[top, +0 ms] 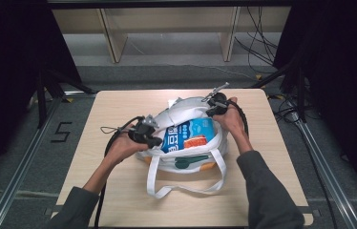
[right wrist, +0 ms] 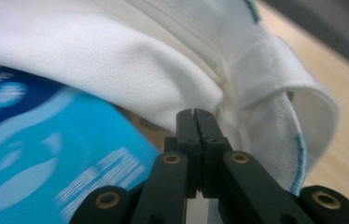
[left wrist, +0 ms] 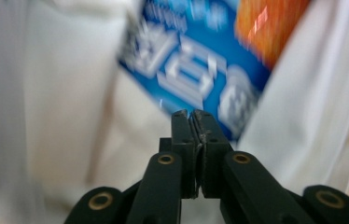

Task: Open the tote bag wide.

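Bag (top: 186, 164), white cloth, mid-table, slightly toward far edge; blue-orange packet (top: 188, 135) in mouth. Left gripper (left wrist: 193, 114) and right gripper (right wrist: 195, 112): jaws pressed together, pinching cloth or not — cannot tell. Judged soft, limp, light; packet slippery. Best hold: rim hem or straps (top: 160, 183).

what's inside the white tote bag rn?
A blue package with white lettering and an orange patch lies in the mouth of the white tote bag. The bag's cloth covers the package's edges and anything deeper, so other contents can't be told.
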